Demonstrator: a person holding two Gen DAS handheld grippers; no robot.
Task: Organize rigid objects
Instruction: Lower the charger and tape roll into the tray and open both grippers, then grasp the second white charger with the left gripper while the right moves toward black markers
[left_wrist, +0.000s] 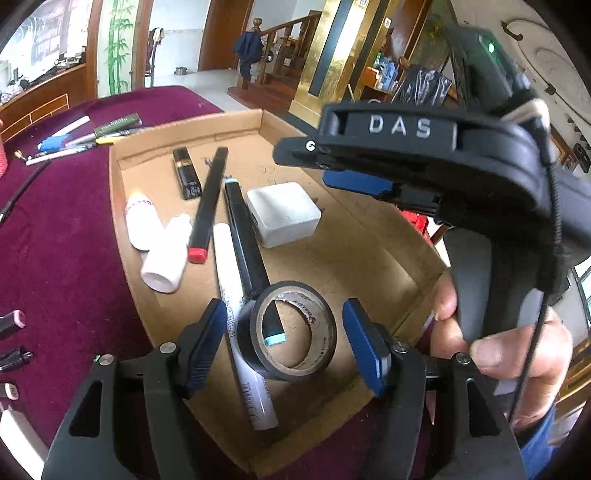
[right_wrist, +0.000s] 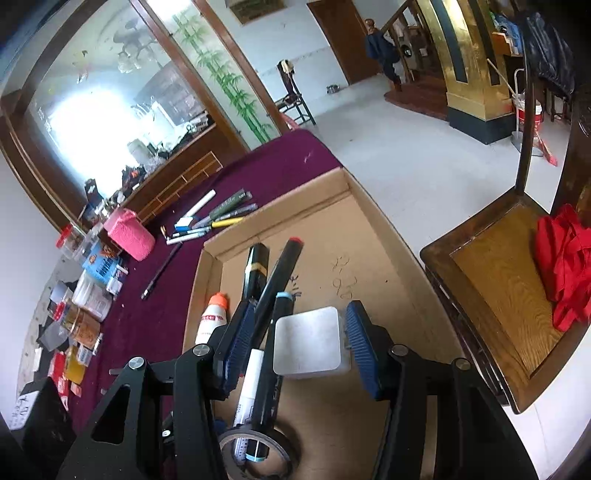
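Claws both released: left claw (left_wrist: 284, 341) straddles tape roll (left_wrist: 291, 332), right claw (right_wrist: 295, 347) flanks white block (right_wrist: 308, 341).

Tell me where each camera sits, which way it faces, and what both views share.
Left wrist: sits behind the open left gripper, looking down into the shallow cardboard tray at the black tape roll; the right gripper and right hand show.
Right wrist: sits behind the open right gripper, facing down over the white square block.
Shared: tray, tape roll, block, red-capped black marker.
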